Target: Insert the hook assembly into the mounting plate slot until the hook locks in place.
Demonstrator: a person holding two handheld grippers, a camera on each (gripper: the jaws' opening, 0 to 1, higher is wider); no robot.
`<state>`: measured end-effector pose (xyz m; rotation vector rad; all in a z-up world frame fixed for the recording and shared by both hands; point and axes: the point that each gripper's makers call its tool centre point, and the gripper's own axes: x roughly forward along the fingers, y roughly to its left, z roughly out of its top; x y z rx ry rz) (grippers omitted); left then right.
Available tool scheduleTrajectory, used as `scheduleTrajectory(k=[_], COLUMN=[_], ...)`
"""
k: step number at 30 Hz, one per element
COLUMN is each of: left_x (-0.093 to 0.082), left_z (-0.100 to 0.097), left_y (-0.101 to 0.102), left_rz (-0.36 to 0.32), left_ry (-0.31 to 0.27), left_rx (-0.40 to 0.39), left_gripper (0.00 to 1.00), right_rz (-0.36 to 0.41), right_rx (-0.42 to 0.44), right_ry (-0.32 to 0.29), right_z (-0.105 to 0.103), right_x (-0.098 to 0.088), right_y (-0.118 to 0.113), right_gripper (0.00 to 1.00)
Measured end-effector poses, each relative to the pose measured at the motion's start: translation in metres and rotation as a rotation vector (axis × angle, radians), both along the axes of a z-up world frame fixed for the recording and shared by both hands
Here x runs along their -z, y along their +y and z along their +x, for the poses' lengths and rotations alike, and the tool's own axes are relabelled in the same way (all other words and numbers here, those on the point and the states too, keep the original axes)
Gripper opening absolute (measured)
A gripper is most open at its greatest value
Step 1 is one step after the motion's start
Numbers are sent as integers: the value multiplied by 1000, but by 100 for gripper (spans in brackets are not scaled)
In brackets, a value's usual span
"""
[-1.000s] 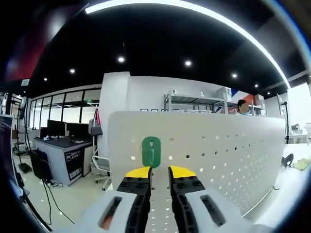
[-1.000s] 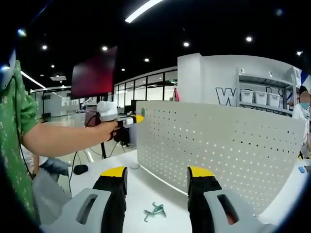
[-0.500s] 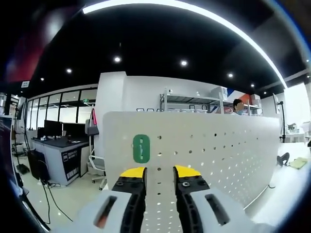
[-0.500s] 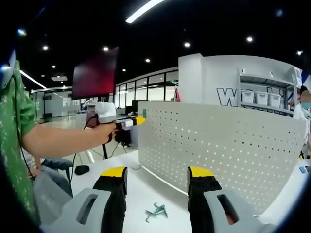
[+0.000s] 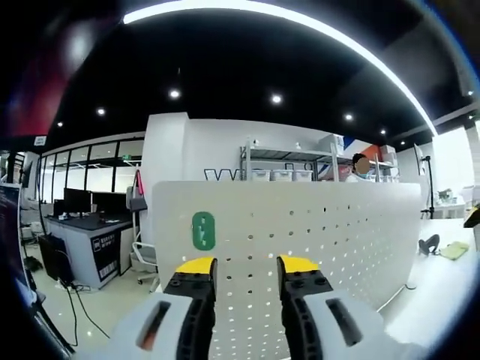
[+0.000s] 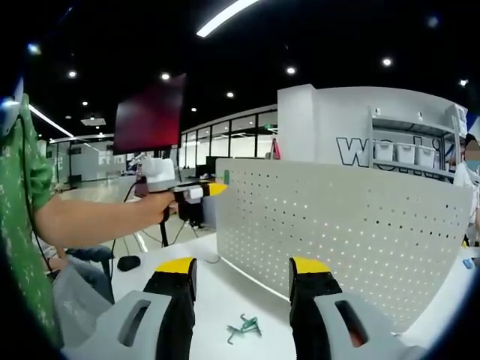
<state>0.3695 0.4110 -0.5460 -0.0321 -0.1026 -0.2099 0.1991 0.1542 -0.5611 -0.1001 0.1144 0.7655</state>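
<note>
A white perforated mounting plate stands upright on the table. A green hook assembly sits on its face near the upper left corner, seen edge-on as the green hook assembly in the right gripper view. My left gripper is open, a short way back from the hook and slightly to its right, with nothing between its fingers. A hand holds the left gripper at the mounting plate's left edge. My right gripper is open over the table, with a loose green hook lying below it.
The white table carries the plate. A person's arm and green sleeve fill the left of the right gripper view. Behind are desks with monitors, shelving and another person at the far right.
My left gripper's jaws have spread and let go of the green hook, which stays on the plate. The left gripper has drawn back and to the right. The right gripper has held still.
</note>
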Motion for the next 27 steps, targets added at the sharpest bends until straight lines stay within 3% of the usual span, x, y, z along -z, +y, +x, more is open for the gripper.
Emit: scheduleTrajectory(k=[7,13,20,27], left_x=[-2,9,20,20], left_z=[-16,-33,-50,-71], left_y=[-12,-25,-30,-35], left_rz=[2,17,9,11], left_ry=[-1,19,48,50], left_rx=[33,77,101,120], left_gripper=[39,41,43,43], right_rz=[3,6,10,14], right_rx=[-1,-8,-14,-26], right_ry=[-2,-3,0,-2], right_z=[-2,-4,-7,-12], right_x=[-1,-1,1,0], right_y=[0,3,5,9], right_gripper=[50,50,50,50])
